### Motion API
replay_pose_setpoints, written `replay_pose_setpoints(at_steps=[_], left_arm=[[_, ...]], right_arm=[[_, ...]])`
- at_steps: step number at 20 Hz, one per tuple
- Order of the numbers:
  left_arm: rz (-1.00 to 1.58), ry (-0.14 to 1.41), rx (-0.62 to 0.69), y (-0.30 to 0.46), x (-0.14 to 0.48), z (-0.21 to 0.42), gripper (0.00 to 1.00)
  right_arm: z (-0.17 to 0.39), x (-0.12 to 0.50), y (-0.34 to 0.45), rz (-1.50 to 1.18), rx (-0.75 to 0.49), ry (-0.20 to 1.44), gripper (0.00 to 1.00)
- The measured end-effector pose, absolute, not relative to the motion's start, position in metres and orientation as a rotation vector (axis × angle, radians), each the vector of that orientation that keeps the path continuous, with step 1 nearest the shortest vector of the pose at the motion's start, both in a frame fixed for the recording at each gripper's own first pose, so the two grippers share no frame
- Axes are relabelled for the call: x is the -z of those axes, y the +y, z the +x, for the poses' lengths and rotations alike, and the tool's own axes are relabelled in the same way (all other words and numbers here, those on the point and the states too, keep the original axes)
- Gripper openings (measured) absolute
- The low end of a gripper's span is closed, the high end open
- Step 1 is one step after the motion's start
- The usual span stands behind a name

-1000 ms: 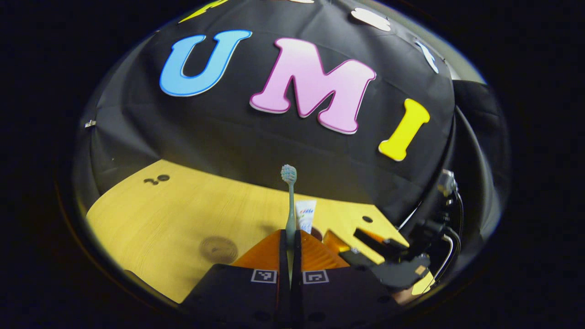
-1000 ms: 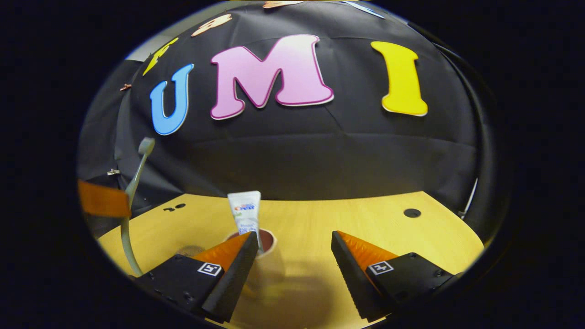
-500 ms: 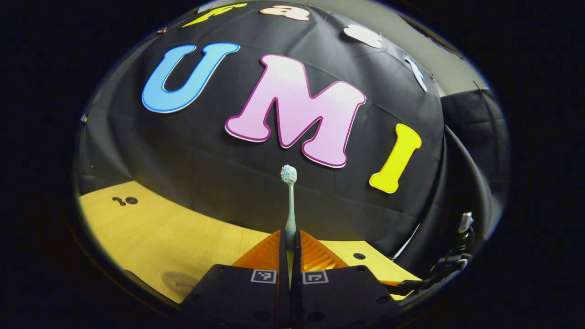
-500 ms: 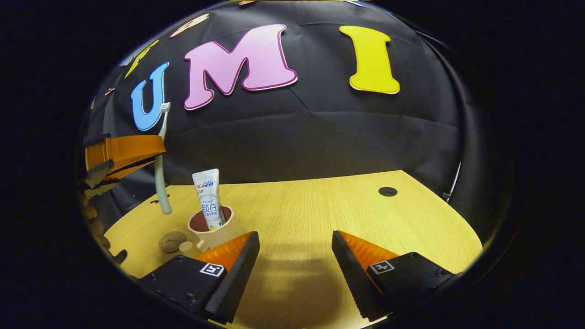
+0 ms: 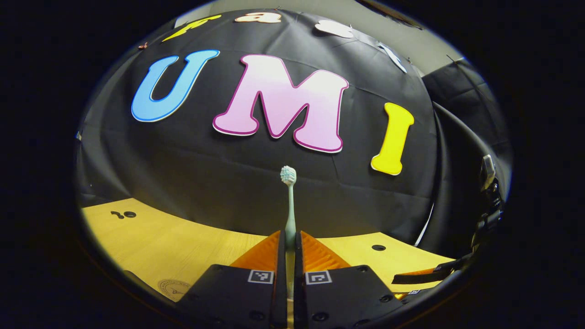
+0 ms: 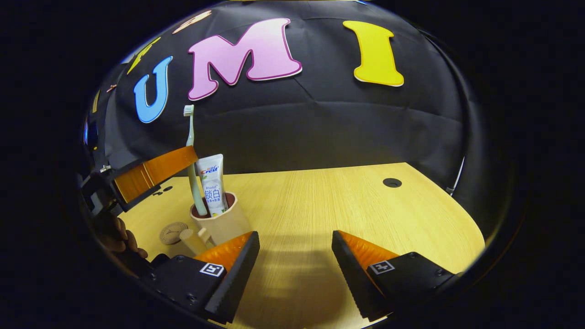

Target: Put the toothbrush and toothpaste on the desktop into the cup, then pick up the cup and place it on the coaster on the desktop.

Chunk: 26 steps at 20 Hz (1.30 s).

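Observation:
In the left gripper view, my left gripper [image 5: 289, 237] is shut on the handle of a pale green toothbrush [image 5: 289, 201], which stands upright with its bristles on top. The right gripper view shows that toothbrush [image 6: 191, 151] with its lower end inside the mouth of a beige cup [image 6: 221, 221], still held by the left gripper [image 6: 189, 157]. A white toothpaste tube [image 6: 212, 185] stands in the same cup. A round wooden coaster [image 6: 172, 232] lies just left of the cup. My right gripper [image 6: 295, 237] hovers open over the desktop, right of the cup, with nothing between its fingers.
The yellow wooden desktop [image 6: 329, 205] stretches to the right, with a cable hole [image 6: 392, 183] near its back edge. A hand [image 6: 116, 233] holds the left gripper at the left. In the left gripper view, the coaster [image 5: 173, 287] sits at the lower left.
The left gripper carried the toothbrush over to the cup and lowered its end into it beside the toothpaste. The right gripper stayed open and drew back a little from the cup.

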State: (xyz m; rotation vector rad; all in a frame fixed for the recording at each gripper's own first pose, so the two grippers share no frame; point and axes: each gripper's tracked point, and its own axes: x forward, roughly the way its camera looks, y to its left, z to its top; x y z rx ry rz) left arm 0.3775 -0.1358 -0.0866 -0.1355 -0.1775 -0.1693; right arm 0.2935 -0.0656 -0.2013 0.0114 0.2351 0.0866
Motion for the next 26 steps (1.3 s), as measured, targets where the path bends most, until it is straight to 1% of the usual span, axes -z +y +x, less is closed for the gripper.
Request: replay_pose_setpoints(at_steps=[5, 6, 8, 9, 12, 13, 14, 15, 16, 19, 21, 26], left_arm=[[-0.107, -0.138, 0.167, -0.139, 0.114, 0.37, 0.15], [-0.113, -0.135, 0.17, -0.14, 0.117, 0.367, 0.22], [-0.114, -0.126, 0.168, -0.139, 0.121, 0.361, 0.31], [-0.106, -0.124, 0.17, -0.138, 0.12, 0.356, 0.38], [-0.109, -0.112, 0.185, -0.135, 0.118, 0.338, 0.75], [-0.12, -0.109, 0.178, -0.13, 0.115, 0.33, 0.81], [-0.13, -0.103, 0.173, -0.125, 0.114, 0.321, 0.9], [-0.141, -0.094, 0.176, -0.121, 0.113, 0.311, 0.92], [-0.153, -0.083, 0.176, -0.116, 0.114, 0.302, 0.97], [-0.153, -0.047, 0.141, -0.092, 0.124, 0.275, 0.98], [-0.139, -0.016, 0.106, -0.074, 0.136, 0.259, 0.98], [-0.136, 0.088, 0.014, -0.026, 0.181, 0.227, 0.98]], right_arm=[[0.294, 0.207, -0.06, 0.001, -0.094, 0.248, 0.98], [0.295, 0.209, -0.058, -0.005, -0.1, 0.253, 0.98], [0.295, 0.212, -0.055, -0.011, -0.105, 0.263, 0.98], [0.296, 0.213, -0.054, -0.007, -0.106, 0.267, 0.98], [0.297, 0.211, -0.052, 0.005, -0.105, 0.276, 0.98], [0.298, 0.21, -0.051, 0.007, -0.105, 0.282, 0.98], [0.299, 0.208, -0.049, 0.009, -0.109, 0.287, 0.98], [0.3, 0.206, -0.046, 0.01, -0.114, 0.293, 0.98], [0.302, 0.204, -0.041, 0.008, -0.124, 0.307, 0.98], [0.303, 0.201, -0.027, 0.01, -0.16, 0.377, 0.98], [0.302, 0.195, -0.015, 0.062, -0.192, 0.411, 0.98], [0.293, 0.187, 0.007, 0.13, -0.221, 0.53, 0.98]])
